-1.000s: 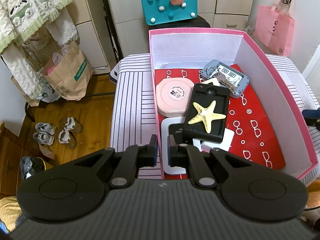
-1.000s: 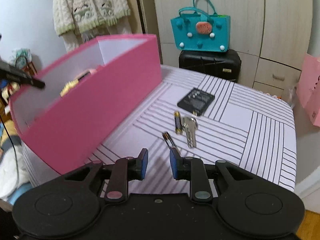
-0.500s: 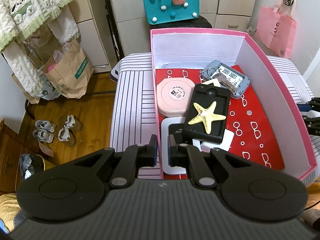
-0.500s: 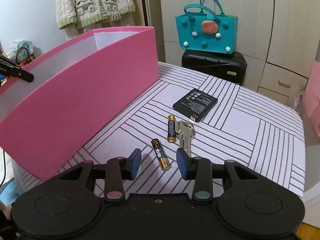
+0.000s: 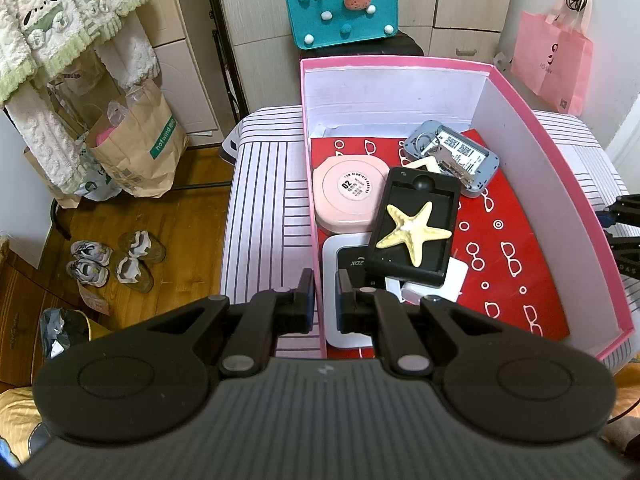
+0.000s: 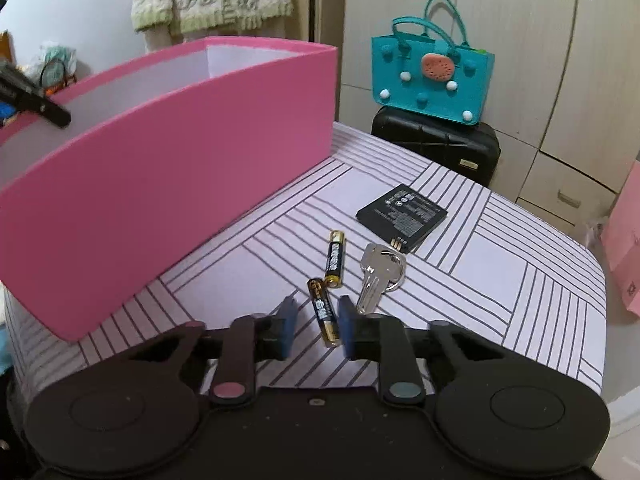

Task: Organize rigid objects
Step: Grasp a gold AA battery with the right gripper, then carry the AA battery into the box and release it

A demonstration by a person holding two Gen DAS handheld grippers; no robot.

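A: Batteries first, then. Where are your jaws?

B: My right gripper [image 6: 314, 328] tilts down at the striped tabletop [image 6: 520, 280]; its jaws are closing around the near battery [image 6: 325, 322], pads not yet pressing. Just beyond lie a second battery [image 6: 335, 258], a key [image 6: 378, 276] and, farther, a flat phone battery [image 6: 402, 216].

A: And the box?

B: My left gripper [image 5: 324, 304] is pinched on the near left wall of the pink box [image 5: 560, 184], angled downward. A starfish [image 5: 414, 230], cases and keys already sit inside; I judge four pieces remain outside.
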